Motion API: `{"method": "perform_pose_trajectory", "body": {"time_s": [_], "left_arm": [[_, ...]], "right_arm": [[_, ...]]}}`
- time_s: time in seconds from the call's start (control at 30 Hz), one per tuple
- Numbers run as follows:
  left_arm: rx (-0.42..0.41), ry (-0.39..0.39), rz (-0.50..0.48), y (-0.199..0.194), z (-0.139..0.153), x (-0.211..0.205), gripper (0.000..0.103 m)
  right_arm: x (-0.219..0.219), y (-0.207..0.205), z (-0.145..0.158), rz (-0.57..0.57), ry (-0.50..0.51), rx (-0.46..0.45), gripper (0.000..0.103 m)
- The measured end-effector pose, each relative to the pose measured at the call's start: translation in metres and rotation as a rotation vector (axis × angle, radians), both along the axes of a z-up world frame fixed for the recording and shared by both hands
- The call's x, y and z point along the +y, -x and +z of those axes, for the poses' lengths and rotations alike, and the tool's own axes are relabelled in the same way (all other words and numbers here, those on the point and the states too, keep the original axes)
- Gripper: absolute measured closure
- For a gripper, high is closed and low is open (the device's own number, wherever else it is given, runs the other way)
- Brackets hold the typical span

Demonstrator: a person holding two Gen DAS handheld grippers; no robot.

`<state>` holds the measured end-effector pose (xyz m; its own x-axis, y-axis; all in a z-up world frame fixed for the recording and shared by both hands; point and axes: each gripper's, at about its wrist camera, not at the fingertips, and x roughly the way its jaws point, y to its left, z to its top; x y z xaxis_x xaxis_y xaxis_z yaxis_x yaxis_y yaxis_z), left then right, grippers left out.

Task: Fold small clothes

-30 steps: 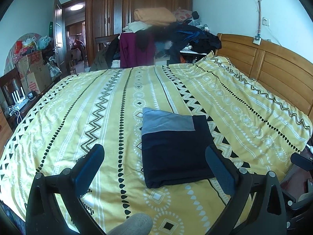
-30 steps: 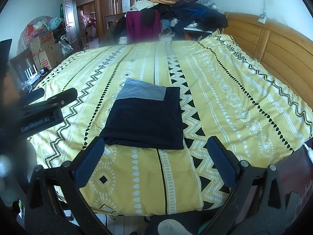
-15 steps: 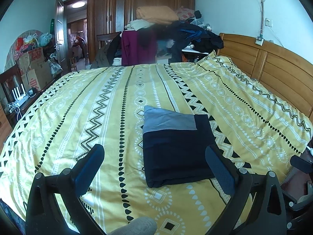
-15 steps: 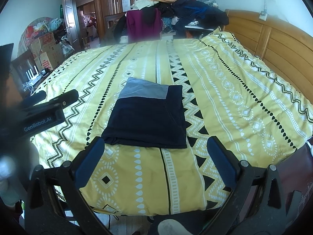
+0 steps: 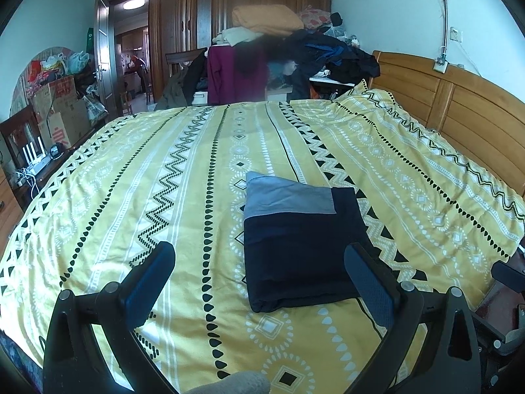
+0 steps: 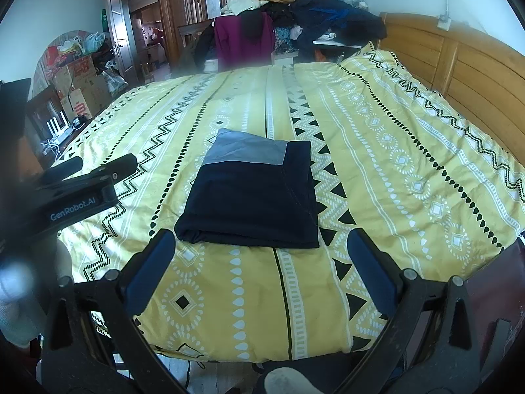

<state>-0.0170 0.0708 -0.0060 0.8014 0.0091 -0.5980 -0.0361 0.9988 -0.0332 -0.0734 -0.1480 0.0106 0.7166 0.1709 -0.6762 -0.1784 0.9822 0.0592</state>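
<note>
A dark navy garment (image 5: 305, 249) with a grey panel lies folded into a neat rectangle on the yellow patterned bedspread (image 5: 164, 180). In the right wrist view the same folded garment (image 6: 252, 193) sits just beyond the fingers. My left gripper (image 5: 259, 262) hangs open above the near part of the bed, its right finger over the garment's near right corner. My right gripper (image 6: 261, 252) is open too, held back near the bed's front edge, with nothing between its fingers. The left gripper's body (image 6: 75, 193) shows at the left of the right wrist view.
A wooden headboard (image 5: 459, 105) runs along the right side. Piled clothes (image 5: 295, 42) and a wardrobe (image 5: 197, 16) stand beyond the far edge. Boxes and bags (image 5: 55, 105) crowd the left by an open door. The bed's front edge (image 6: 262, 351) drops off just below the right gripper.
Both grippers have drawn back and risen slightly from the folded garment, staying open. The garment has not moved.
</note>
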Motion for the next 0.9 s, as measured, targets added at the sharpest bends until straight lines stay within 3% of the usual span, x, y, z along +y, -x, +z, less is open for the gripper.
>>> {"method": "perform_pose_trajectory", "body": {"time_s": [0.37,0.67,0.9], "left_arm": [[0.024,0.002,0.013,-0.0047,-0.0085,0.0007,0.000],[-0.027,-0.013,0.008,-0.0006,-0.0047,-0.0011,0.000],[0.012,-0.003,-0.008,-0.0063,-0.0045,-0.0036,0.000]], "right_arm": [[0.0002,0.0013,-0.0016,-0.001,-0.006,0.001,0.000],[0.0007,0.0010,-0.0026,-0.002,-0.007,0.005,0.000],[-0.0003,0.0052,-0.0020,-0.006,-0.009,-0.001,0.000]]}}
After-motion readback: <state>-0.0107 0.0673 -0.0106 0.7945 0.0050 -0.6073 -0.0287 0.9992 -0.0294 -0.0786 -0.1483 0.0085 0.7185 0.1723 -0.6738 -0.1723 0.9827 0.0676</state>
